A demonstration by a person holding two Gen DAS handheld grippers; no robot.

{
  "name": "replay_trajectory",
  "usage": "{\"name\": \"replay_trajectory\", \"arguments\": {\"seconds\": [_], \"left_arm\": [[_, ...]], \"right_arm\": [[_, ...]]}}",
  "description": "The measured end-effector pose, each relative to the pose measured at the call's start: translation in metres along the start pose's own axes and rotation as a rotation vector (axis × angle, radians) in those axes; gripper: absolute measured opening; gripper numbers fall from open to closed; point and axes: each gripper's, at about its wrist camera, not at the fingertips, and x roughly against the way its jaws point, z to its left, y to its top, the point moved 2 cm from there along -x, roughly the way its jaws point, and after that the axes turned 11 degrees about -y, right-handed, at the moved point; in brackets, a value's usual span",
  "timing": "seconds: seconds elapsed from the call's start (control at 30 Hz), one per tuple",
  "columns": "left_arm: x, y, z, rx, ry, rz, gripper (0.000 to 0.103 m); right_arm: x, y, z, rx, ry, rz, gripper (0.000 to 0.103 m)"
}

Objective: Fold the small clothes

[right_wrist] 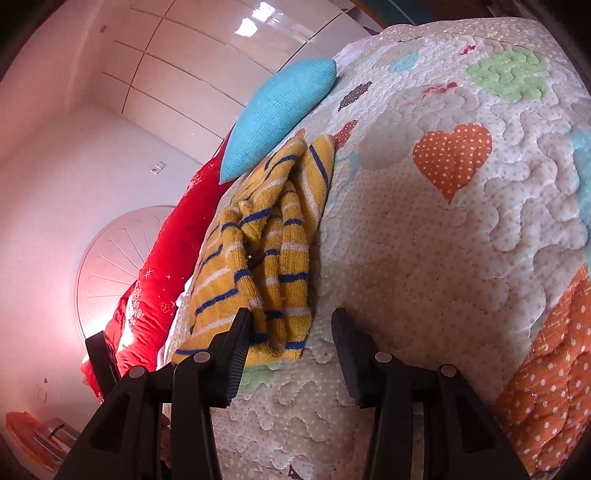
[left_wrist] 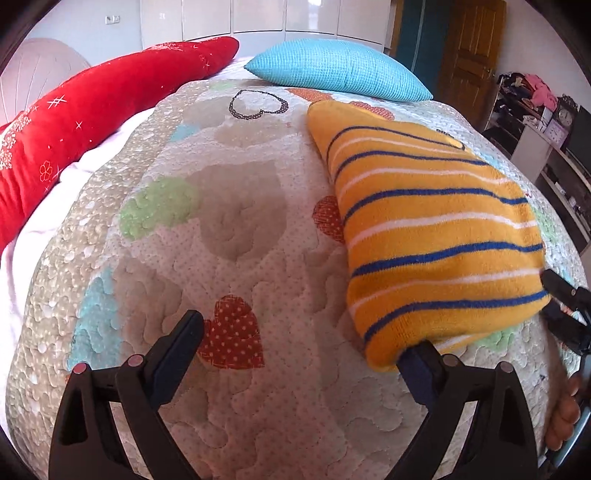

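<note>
A folded yellow knit garment with blue and white stripes lies on the quilted bedspread. My left gripper is open just in front of it, its right finger touching the garment's near corner. The right gripper shows at the right edge of the left wrist view, at the garment's right corner. In the right wrist view the camera is rolled; the garment shows its layered folded edges. My right gripper is open, its left finger against the garment's near edge.
A blue pillow and a red cushion lie at the far side of the bed. A white wardrobe stands behind. A wooden door and cluttered shelves are at the right.
</note>
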Motion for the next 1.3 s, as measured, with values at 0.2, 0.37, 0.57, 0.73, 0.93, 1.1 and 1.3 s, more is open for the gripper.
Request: {"name": "replay_trajectory", "arguments": {"seconds": [0.2, 0.37, 0.57, 0.73, 0.93, 1.1, 1.3], "left_arm": [[0.007, -0.012, 0.004, 0.046, 0.008, 0.005, 0.097], [0.034, -0.023, 0.001, 0.02, -0.009, -0.025, 0.097], [0.059, -0.004, 0.004, 0.045, -0.044, -0.115, 0.097], [0.016, 0.008, -0.002, 0.014, -0.005, -0.013, 0.097], [0.011, -0.01, -0.003, 0.013, 0.011, -0.01, 0.097], [0.013, -0.013, -0.008, -0.031, 0.029, -0.01, 0.097], [0.012, -0.015, -0.011, -0.044, 0.034, -0.01, 0.097]], "right_arm": [[-0.001, 0.0, -0.001, 0.002, -0.003, -0.001, 0.048], [0.0, 0.0, -0.001, -0.005, 0.002, -0.006, 0.048], [0.0, 0.0, -0.001, -0.005, 0.003, -0.007, 0.048], [0.0, 0.0, -0.001, -0.005, 0.003, -0.007, 0.048], [0.001, 0.0, -0.002, -0.009, 0.006, -0.01, 0.048], [0.011, 0.006, 0.004, -0.023, -0.043, 0.002, 0.052], [0.032, 0.028, 0.073, 0.181, -0.047, -0.087, 0.062]]}}
